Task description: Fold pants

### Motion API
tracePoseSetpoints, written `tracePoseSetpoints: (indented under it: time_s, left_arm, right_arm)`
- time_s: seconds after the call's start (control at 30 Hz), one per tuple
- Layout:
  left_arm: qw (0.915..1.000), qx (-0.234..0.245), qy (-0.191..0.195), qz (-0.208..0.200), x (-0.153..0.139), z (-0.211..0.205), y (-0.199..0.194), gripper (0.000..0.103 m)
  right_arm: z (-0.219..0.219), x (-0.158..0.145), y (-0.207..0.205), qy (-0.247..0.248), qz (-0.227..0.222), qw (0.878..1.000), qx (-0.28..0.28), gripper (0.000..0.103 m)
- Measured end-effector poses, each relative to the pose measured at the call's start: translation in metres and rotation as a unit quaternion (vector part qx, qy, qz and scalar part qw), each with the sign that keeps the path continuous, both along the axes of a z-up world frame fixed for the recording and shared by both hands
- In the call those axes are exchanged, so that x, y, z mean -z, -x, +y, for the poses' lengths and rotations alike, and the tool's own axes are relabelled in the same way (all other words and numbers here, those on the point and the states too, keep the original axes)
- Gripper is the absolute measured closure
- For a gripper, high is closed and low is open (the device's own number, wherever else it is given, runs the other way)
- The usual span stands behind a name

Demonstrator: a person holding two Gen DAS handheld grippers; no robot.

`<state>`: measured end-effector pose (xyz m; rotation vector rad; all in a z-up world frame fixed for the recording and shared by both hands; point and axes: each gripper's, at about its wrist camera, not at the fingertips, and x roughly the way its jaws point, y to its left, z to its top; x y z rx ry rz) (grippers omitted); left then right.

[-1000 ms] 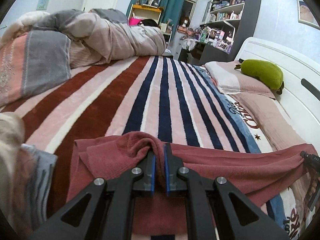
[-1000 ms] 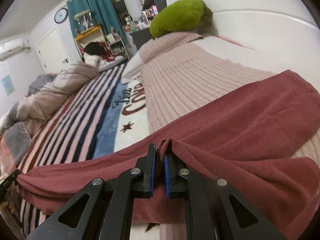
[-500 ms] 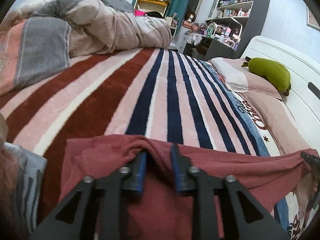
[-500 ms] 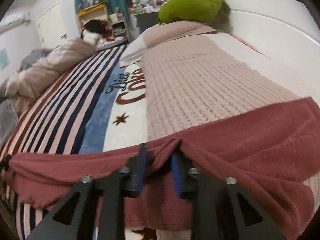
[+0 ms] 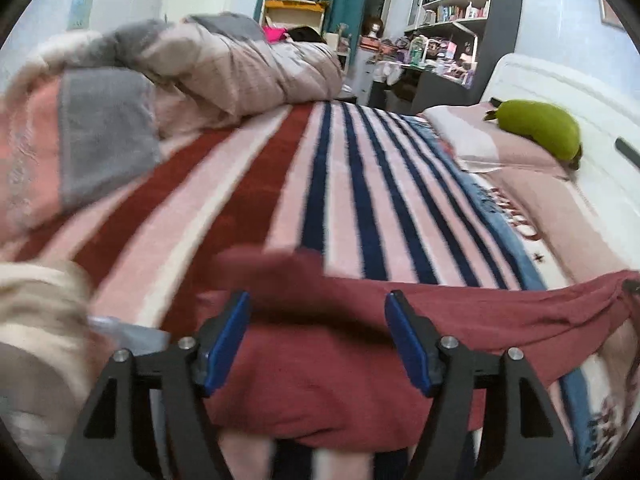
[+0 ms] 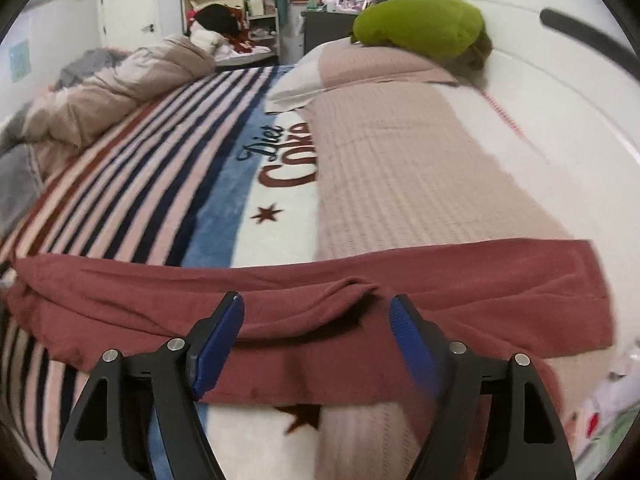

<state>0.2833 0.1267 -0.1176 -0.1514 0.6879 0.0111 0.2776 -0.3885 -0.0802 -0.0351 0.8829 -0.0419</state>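
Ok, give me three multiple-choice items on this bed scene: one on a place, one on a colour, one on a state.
1. Where does the green plush toy lie?
A. on the pillow by the headboard
B. on the pants
C. on the floor

2. What colour are the pants?
A. navy
B. dark red
C. grey

3. How do the left gripper and right gripper stand?
A. both shut on cloth
B. one open, one shut
C. both open

Answers: 1 A, it rests on the pink pillow beside the white headboard; 2 B, the cloth is dark red in both views; 3 C, each gripper's blue pads stand wide apart with the pants lying loose between them.
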Motion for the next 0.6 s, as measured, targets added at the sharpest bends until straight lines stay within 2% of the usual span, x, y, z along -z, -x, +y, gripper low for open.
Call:
tracePoseSetpoints:
  time_s: [0.07,0.17,0.23,0.3,0.4,0.43,0.5,0.53,0.6]
  left_arm:
    - [1.0000,-0.003,0.001,-0.009,-0.005,0.006,0.011,0.036]
    - [0.9993,0.018,0.032,-0.006,-0.007,0.008,0.022,0.037]
    - [0.9987,0.035,0.037,-0.006,-0.006,0.000,0.025,0.037]
    - [0.9974,0.056,0.044,-0.005,-0.003,-0.011,0.024,0.037]
    - [0.9946,0.086,0.057,0.006,0.005,-0.028,0.017,0.042]
    - [0.9940,0.094,0.054,0.013,0.010,-0.033,0.014,0.046]
    - [0.9952,0.089,0.036,0.020,0.016,-0.035,0.011,0.046]
    - [0.9968,0.074,0.020,0.022,0.019,-0.033,0.009,0.045]
    - [0.9992,0.027,-0.010,0.028,0.025,-0.020,0.005,0.037]
  right_arm:
    - [0.008,-0.007,0.011,0.000,-0.017,1.000,-0.008,0.031]
    - [0.029,-0.010,0.024,-0.043,-0.030,0.998,-0.042,0.033]
    - [0.050,-0.005,0.026,-0.080,-0.025,0.993,-0.081,0.045]
    - [0.070,0.004,0.023,-0.114,-0.011,0.987,-0.114,0.068]
    - [0.103,0.030,0.015,-0.171,0.026,0.972,-0.158,0.085]
    - [0.116,0.043,0.011,-0.183,0.043,0.967,-0.172,0.086]
    - [0.135,0.060,0.007,-0.187,0.064,0.962,-0.187,0.087]
    - [0.144,0.069,0.007,-0.184,0.074,0.961,-0.193,0.087]
    - [0.155,0.084,0.006,-0.180,0.092,0.959,-0.200,0.087]
